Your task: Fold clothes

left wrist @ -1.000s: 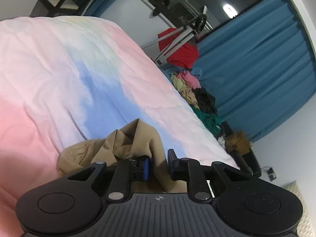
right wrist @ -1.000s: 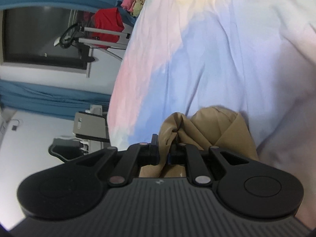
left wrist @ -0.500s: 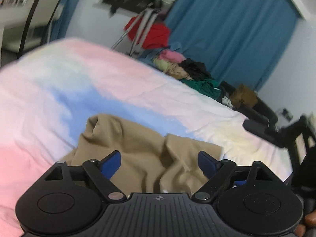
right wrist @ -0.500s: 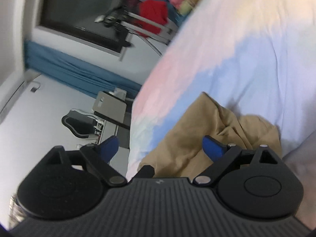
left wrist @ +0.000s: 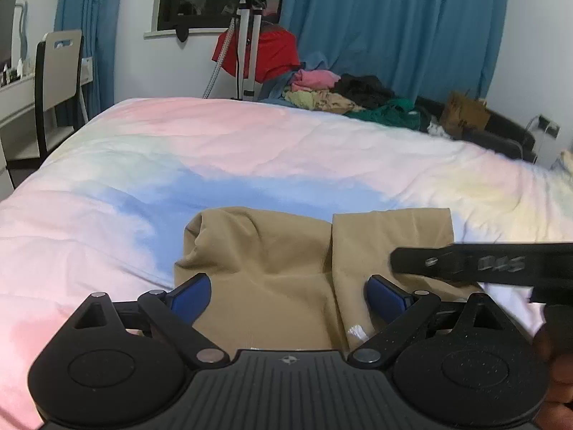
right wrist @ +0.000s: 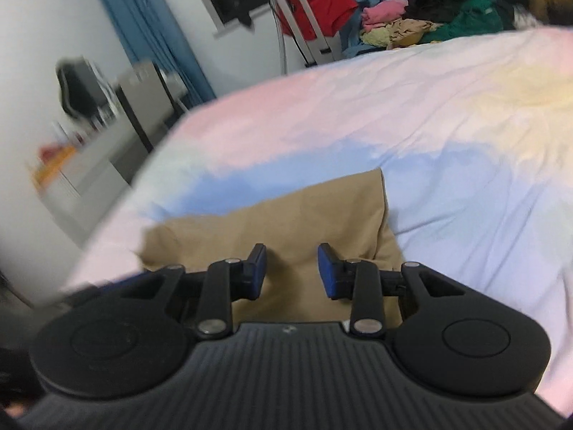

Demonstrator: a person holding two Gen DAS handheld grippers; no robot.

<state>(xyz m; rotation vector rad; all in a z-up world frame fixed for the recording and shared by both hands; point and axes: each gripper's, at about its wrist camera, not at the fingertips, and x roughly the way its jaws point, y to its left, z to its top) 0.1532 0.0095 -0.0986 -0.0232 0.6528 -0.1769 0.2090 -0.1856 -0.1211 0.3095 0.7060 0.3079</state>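
Note:
A tan garment (left wrist: 286, 268) lies folded and a little rumpled on the pastel tie-dye bedspread (left wrist: 250, 150), near the front edge. My left gripper (left wrist: 288, 294) is open, its blue pads wide apart just above the garment's near part, holding nothing. My right gripper (right wrist: 292, 270) is open and empty over the same tan garment (right wrist: 304, 222) in the right wrist view. The right gripper's black finger (left wrist: 483, 263) reaches in from the right in the left wrist view.
A pile of mixed clothes (left wrist: 343, 98) lies beyond the bed's far edge, before blue curtains (left wrist: 394, 21). A tripod stand (left wrist: 247, 36) with a red cloth (left wrist: 275, 53) is behind. A chair (left wrist: 59, 71) and desk stand left. A cardboard box (left wrist: 465, 114) sits far right.
Both grippers were shut on the tan garment a second ago; they opened and let it drop on the bed. Both views have since swung level, and the garment lies flatter.

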